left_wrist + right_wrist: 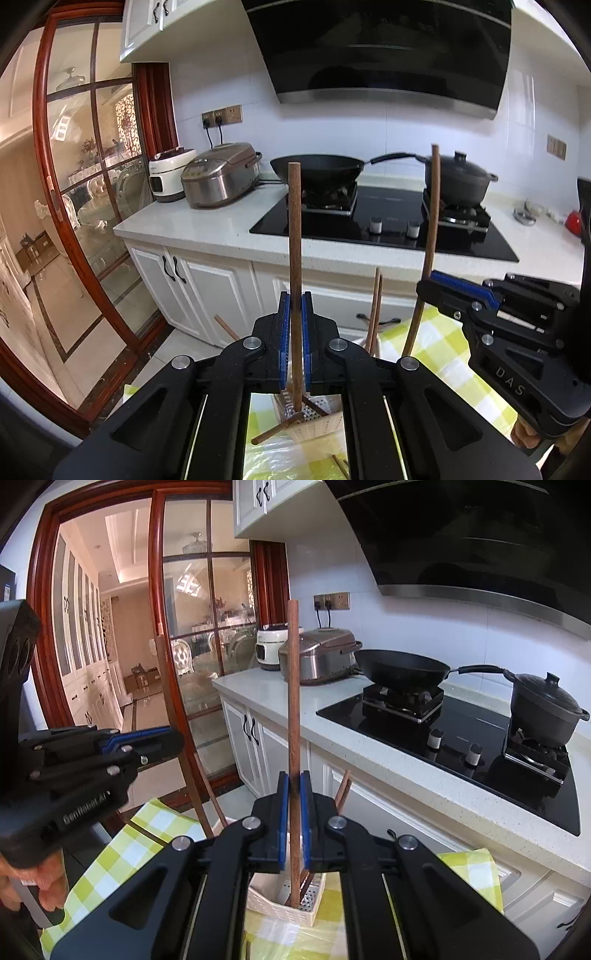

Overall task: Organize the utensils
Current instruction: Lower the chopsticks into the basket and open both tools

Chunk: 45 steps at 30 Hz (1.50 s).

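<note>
My left gripper (294, 325) is shut on a brown wooden chopstick (294, 236) held upright, its lower end over the white slotted utensil basket (321, 421). My right gripper (294, 805) is shut on another upright wooden chopstick (293, 701), its lower end down in the same basket (280, 904). The right gripper also shows in the left wrist view (424, 286), and the left gripper shows in the right wrist view (173, 740). More chopsticks (375, 310) lean in the basket. One chopstick (277, 428) lies slanted by the basket's base.
The basket stands on a yellow-green checked cloth (443, 350). Behind is a white counter (207, 221) with two rice cookers (218, 177), a black hob with a wok (317, 168) and a lidded pot (458, 179). A glass door with red frame (48, 206) is left.
</note>
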Each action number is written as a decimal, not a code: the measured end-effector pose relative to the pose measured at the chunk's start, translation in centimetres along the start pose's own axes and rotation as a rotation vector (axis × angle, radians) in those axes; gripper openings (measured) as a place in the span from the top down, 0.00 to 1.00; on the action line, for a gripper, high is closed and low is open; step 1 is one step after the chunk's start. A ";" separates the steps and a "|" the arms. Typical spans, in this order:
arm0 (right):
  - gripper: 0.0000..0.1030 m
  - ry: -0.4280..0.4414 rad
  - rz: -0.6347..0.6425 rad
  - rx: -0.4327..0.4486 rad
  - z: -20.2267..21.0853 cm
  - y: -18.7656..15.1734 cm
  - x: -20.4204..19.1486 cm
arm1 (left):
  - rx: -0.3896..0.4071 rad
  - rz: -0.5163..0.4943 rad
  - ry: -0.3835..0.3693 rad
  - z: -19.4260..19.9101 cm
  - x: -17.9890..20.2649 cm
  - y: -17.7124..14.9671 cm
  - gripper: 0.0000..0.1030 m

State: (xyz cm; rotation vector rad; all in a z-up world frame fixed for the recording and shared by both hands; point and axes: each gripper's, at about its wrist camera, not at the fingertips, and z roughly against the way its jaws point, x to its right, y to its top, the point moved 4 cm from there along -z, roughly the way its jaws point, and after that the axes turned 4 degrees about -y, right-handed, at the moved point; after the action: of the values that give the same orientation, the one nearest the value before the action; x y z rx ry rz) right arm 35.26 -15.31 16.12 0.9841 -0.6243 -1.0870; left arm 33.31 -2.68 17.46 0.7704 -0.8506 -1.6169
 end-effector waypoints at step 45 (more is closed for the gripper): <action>0.94 0.005 -0.006 -0.037 -2.9 -1.7 -0.1 | -0.108 -0.118 0.050 -7.2 -1.1 -1.0 0.96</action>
State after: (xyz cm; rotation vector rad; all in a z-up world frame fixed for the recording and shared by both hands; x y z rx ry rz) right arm 36.87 -14.41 13.25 0.9571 -0.5962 -1.0974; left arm 39.00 -2.47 12.88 0.7936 -0.6873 -1.7258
